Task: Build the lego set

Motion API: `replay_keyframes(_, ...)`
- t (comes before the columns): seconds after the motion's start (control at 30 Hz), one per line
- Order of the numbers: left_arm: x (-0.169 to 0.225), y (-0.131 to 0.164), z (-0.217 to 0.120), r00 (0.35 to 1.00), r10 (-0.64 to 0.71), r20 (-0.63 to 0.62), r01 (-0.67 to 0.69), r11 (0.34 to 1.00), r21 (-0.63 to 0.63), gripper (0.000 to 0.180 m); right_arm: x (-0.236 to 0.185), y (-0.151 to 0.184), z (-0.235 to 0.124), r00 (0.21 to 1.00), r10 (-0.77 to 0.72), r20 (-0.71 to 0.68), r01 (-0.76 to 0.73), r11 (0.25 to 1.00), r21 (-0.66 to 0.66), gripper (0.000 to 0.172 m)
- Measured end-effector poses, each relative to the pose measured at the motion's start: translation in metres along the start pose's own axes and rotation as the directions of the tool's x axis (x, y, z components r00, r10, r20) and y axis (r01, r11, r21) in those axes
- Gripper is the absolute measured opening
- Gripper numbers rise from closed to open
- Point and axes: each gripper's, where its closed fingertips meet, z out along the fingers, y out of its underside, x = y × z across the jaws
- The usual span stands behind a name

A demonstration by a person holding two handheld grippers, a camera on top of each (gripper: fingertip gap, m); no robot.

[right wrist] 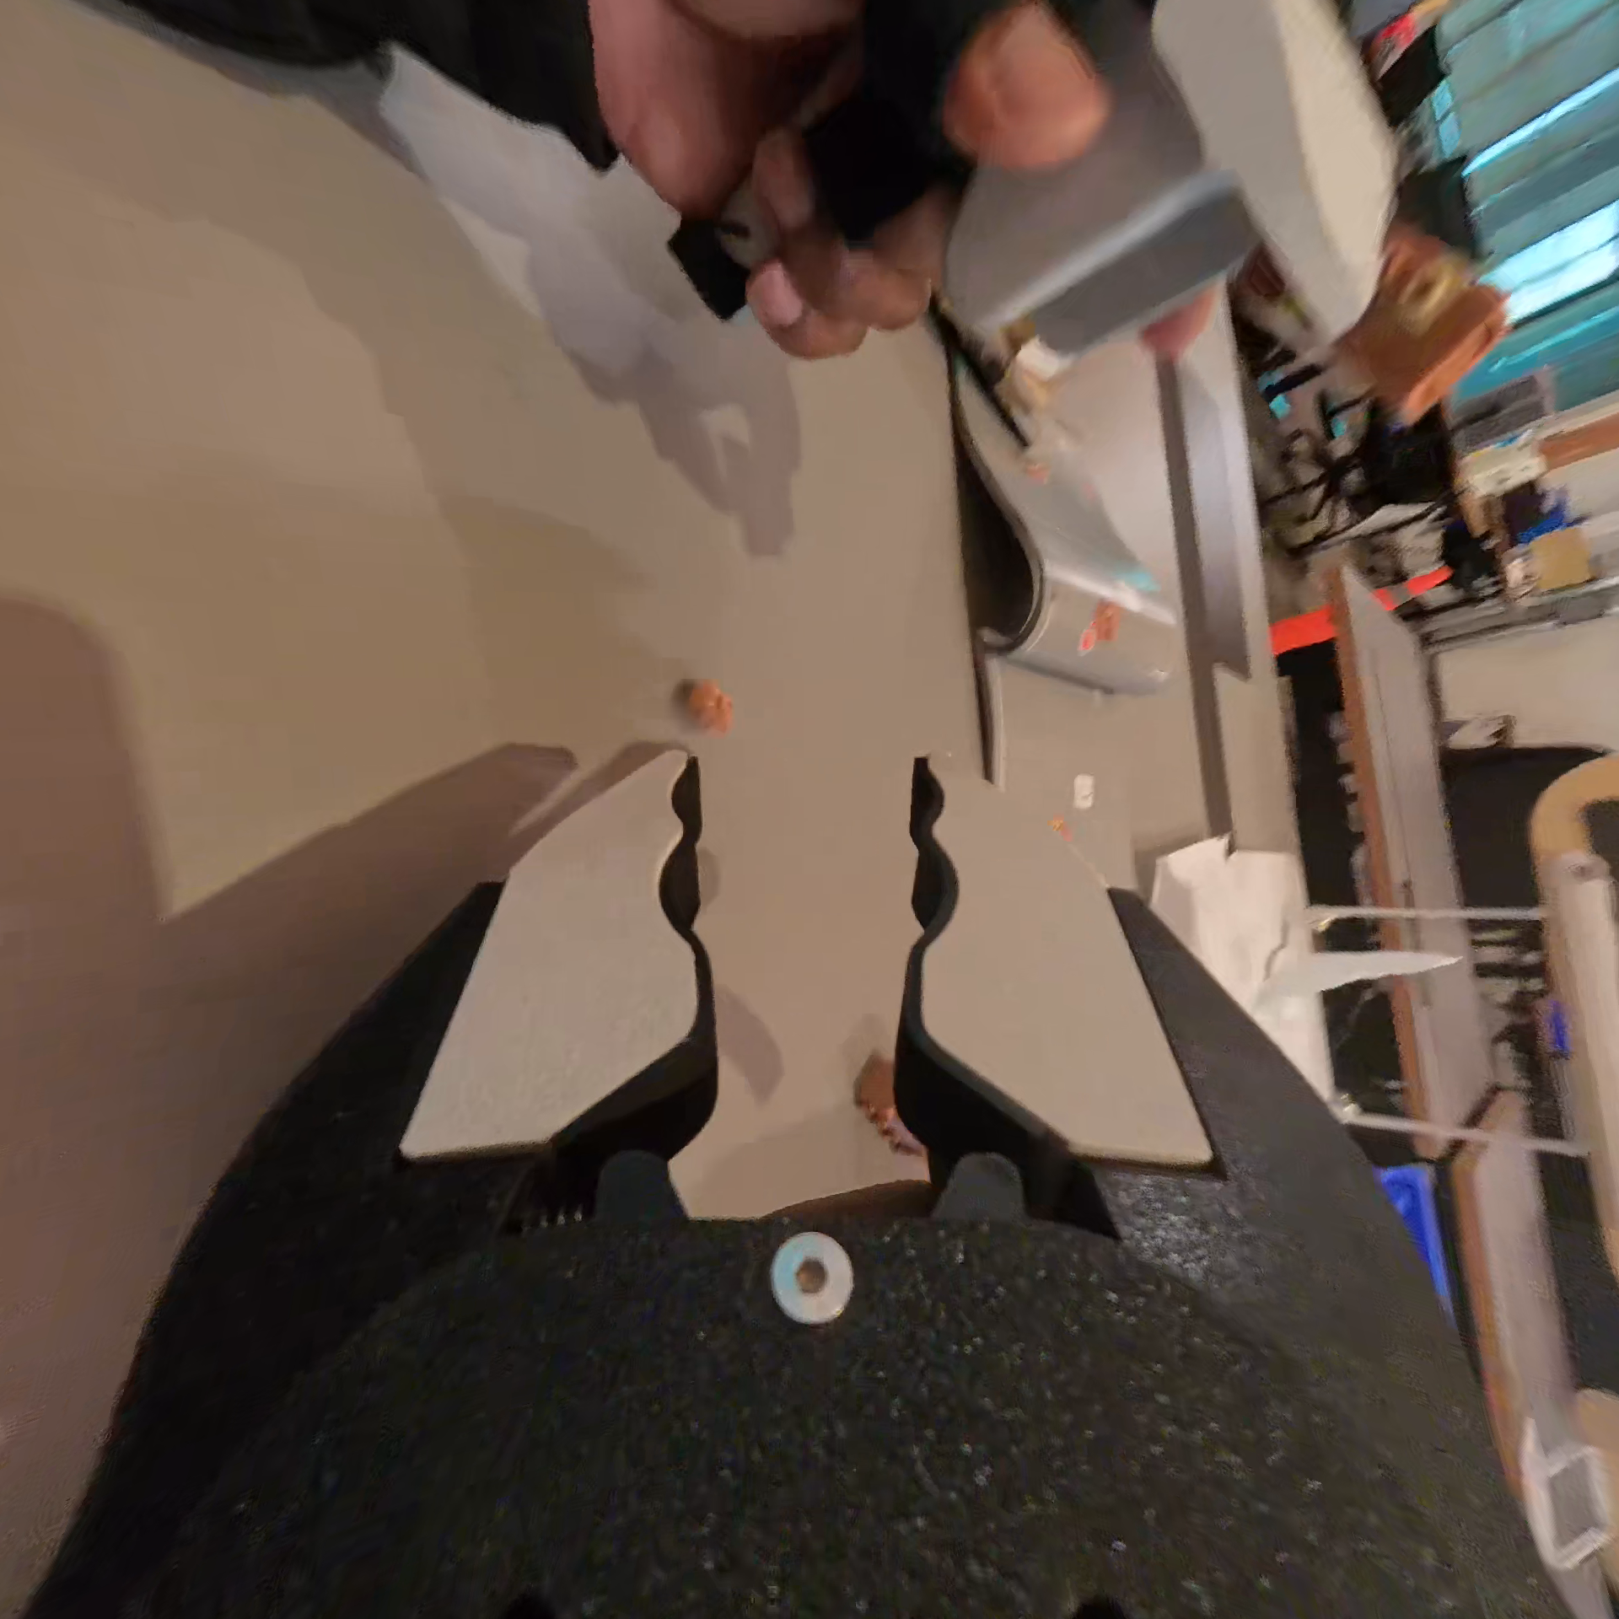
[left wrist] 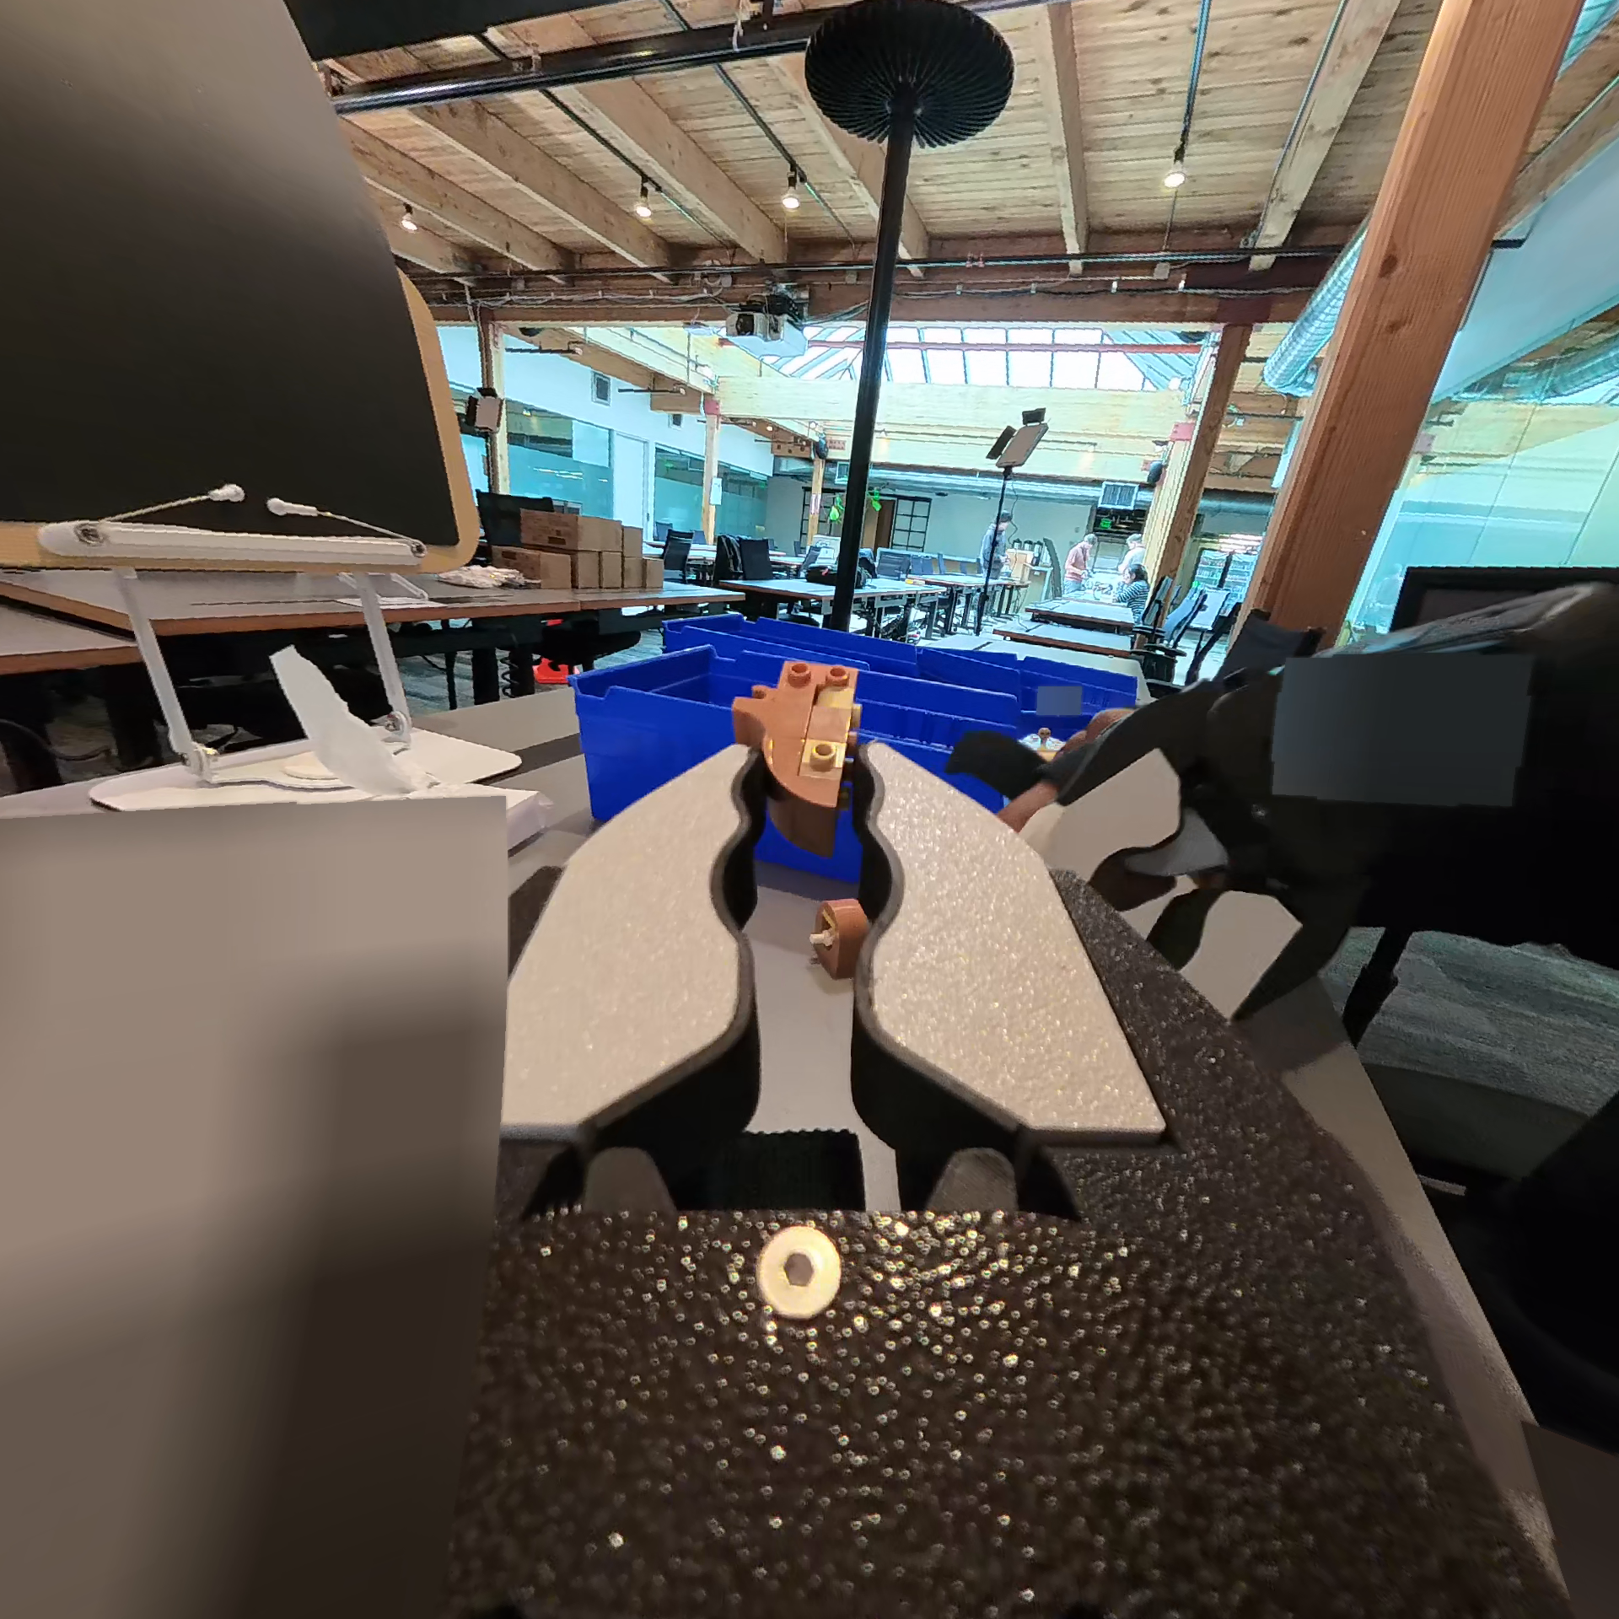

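Left wrist view: the left gripper [left wrist: 806, 771] clamps a brown-and-tan toy brick assembly [left wrist: 802, 745] between its fingertips, raised in front of a blue plastic bin [left wrist: 648, 736]. A small round brown piece [left wrist: 841, 937] lies on the grey table [left wrist: 788, 902] below.

Right wrist view: the right gripper [right wrist: 802, 771] stands wide open and bare above the table, a small brown piece [right wrist: 703, 703] just beyond its tip. A hand [right wrist: 788, 175] shows farther off.
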Motion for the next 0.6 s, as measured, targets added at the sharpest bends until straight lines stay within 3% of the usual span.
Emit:
replay_keyframes(0.1,0.001,0.000,0.001,1.000,0.005,0.000,-0.005,1.000,-0.001,0.018,-0.005,0.019,0.002,0.996,0.076,0.036,-0.074,0.996,-0.051,0.041)
replay_keyframes(0.33,-0.004,0.002,0.001,1.000,-0.006,0.024,0.006,1.000,-0.003,0.018,-0.019,0.019,0.024,0.976,0.190,0.106,-0.181,0.979,-0.089,0.032)
replay_keyframes(0.6,-0.006,0.002,0.000,0.999,-0.011,0.034,0.011,1.000,-0.007,0.018,-0.013,0.013,0.068,0.868,0.427,0.252,-0.394,0.903,-0.172,0.027)
